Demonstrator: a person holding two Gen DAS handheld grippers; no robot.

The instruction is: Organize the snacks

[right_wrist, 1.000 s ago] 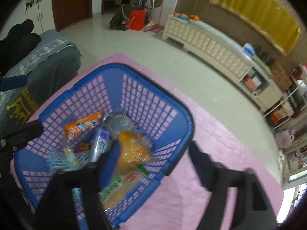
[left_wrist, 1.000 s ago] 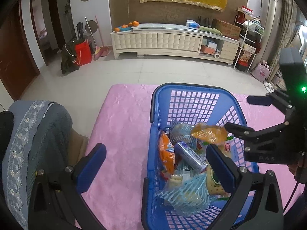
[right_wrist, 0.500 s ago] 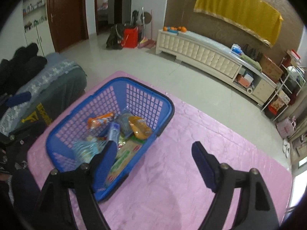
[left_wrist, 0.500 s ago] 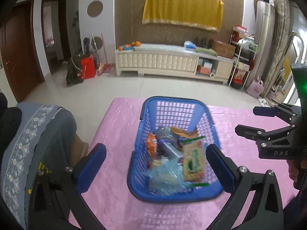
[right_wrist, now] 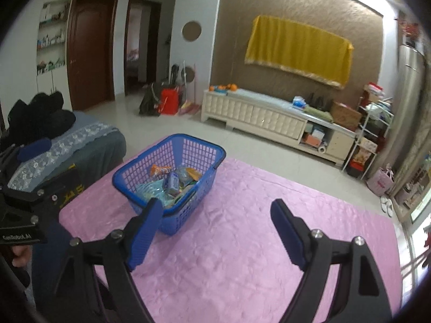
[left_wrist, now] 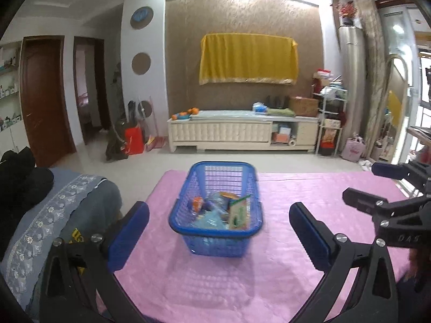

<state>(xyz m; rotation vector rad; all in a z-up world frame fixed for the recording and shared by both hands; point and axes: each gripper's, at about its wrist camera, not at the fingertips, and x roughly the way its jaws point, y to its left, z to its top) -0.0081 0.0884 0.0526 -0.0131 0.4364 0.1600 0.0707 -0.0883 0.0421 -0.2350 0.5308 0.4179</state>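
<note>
Snacks [left_wrist: 221, 210] sit piled inside my blue basket [left_wrist: 215, 245], which stands on the pink cloth [left_wrist: 296, 282]. In my left view the basket's long side runs away from me, toward the white cabinet [left_wrist: 229, 132] by the far wall. In my right view it looks slanted, with one corner nearest me. The basket is nearer the cloth's left edge, close to the grey sofa [left_wrist: 67, 204]. Lots of bare pink cloth lies to its right and in front of it. My left gripper [left_wrist: 219, 231] has its fingers wide apart with nothing between them. My right gripper [right_wrist: 218, 231] is wide apart too, has just been opening more, and is empty. Neither one touches the basket.
</note>
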